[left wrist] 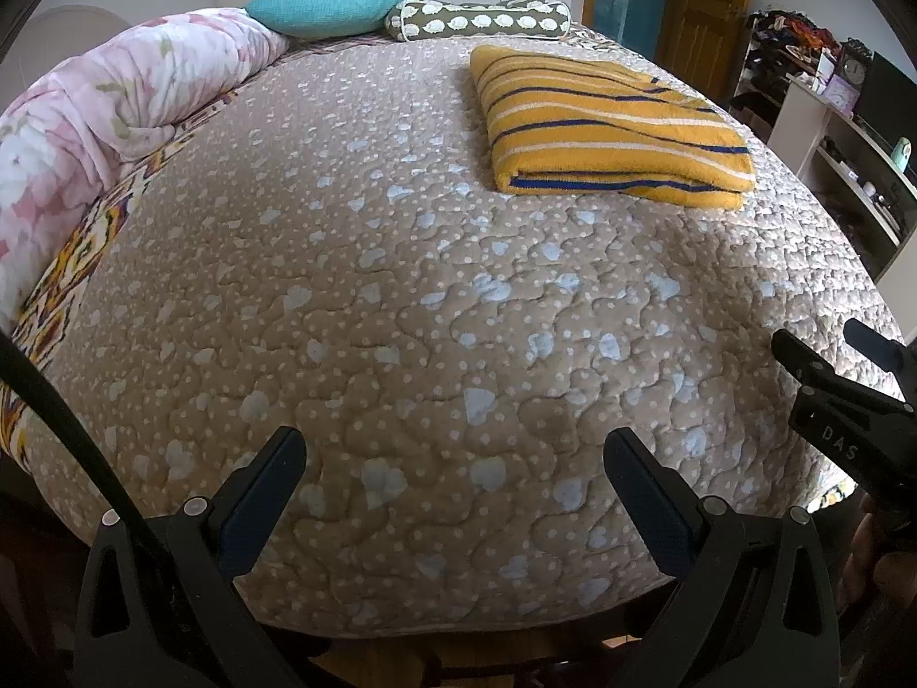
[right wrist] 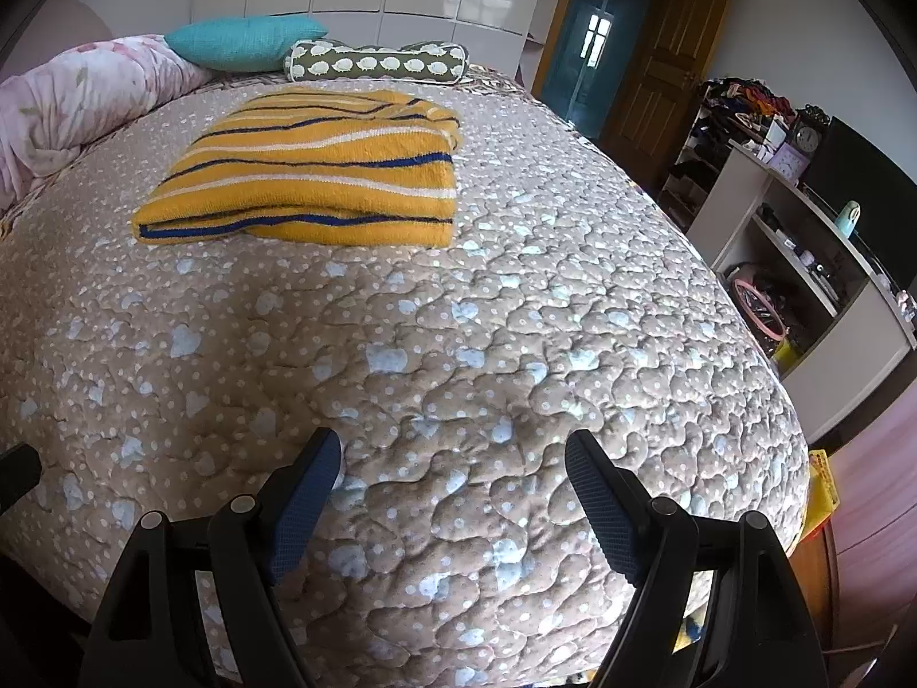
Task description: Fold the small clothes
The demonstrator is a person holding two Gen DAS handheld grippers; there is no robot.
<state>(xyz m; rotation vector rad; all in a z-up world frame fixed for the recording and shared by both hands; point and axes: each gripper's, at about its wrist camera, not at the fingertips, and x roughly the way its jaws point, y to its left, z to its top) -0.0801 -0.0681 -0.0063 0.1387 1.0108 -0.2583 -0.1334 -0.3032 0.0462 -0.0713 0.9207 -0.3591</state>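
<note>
Hovering over the near edge of the beige quilted bedspread [left wrist: 401, 298], the left gripper [left wrist: 455, 479] and right gripper [right wrist: 453, 481] are holding their jaws apart and empty. The yellow towelling garment with blue and white stripes [right wrist: 309, 178] is lying folded (seemingly finished) toward the pillows, well apart from both; any further fold is calling for a long reach forward.

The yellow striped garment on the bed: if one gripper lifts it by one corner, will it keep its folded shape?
Probably not. The yellow striped garment looks like soft, thick knit folded in layers, so it would likely droop and unfold. Its fuzzy surface should grip well rather than slip. On the quilted bed cover it would likely drag rather than slide.
</note>
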